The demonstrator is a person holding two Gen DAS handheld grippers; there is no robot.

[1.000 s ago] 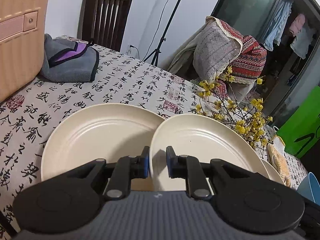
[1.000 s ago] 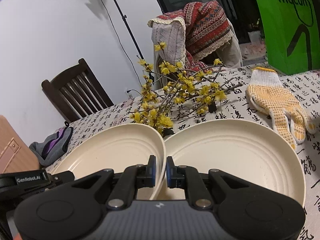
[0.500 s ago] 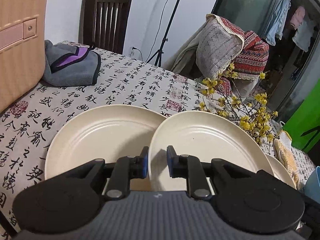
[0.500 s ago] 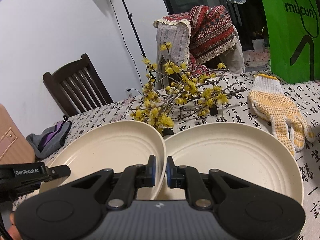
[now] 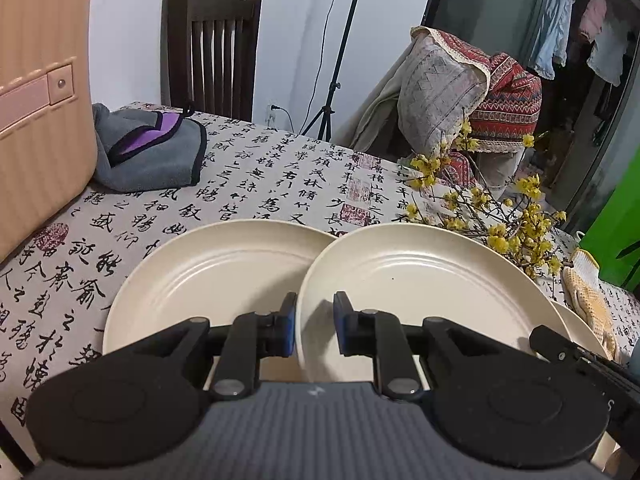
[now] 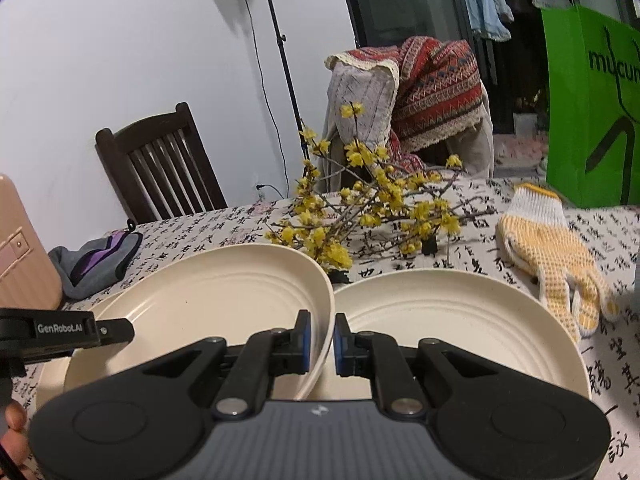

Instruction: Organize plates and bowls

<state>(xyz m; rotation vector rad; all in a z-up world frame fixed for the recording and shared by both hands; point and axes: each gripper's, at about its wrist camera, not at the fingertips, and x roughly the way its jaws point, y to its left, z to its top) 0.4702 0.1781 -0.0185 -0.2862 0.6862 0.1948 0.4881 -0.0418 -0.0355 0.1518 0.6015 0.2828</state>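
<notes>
Three cream plates are on the calligraphy tablecloth [image 5: 256, 184]. The middle plate [image 5: 424, 292] is lifted and tilted, its edge overlapping the left plate [image 5: 212, 280], which lies flat. My left gripper [image 5: 315, 322] is shut on the middle plate's left rim. In the right wrist view the same middle plate [image 6: 208, 308] has its right rim pinched by my right gripper [image 6: 321, 338], shut on it. The right plate [image 6: 460, 332] lies flat beside it. Only a sliver of that plate [image 5: 584, 328] shows in the left wrist view.
A pink suitcase [image 5: 36, 120] and a grey-purple cloth [image 5: 152, 156] lie at the far left. Yellow flower branches [image 6: 360, 220] lie just behind the plates. A dotted work glove [image 6: 552, 264] and a green bag [image 6: 592, 100] are at the right. Chairs stand beyond the table.
Both views have rolled a little toward level, so the room looks less slanted. The middle plate stays gripped at both rims and has hardly shifted over the left plate.
</notes>
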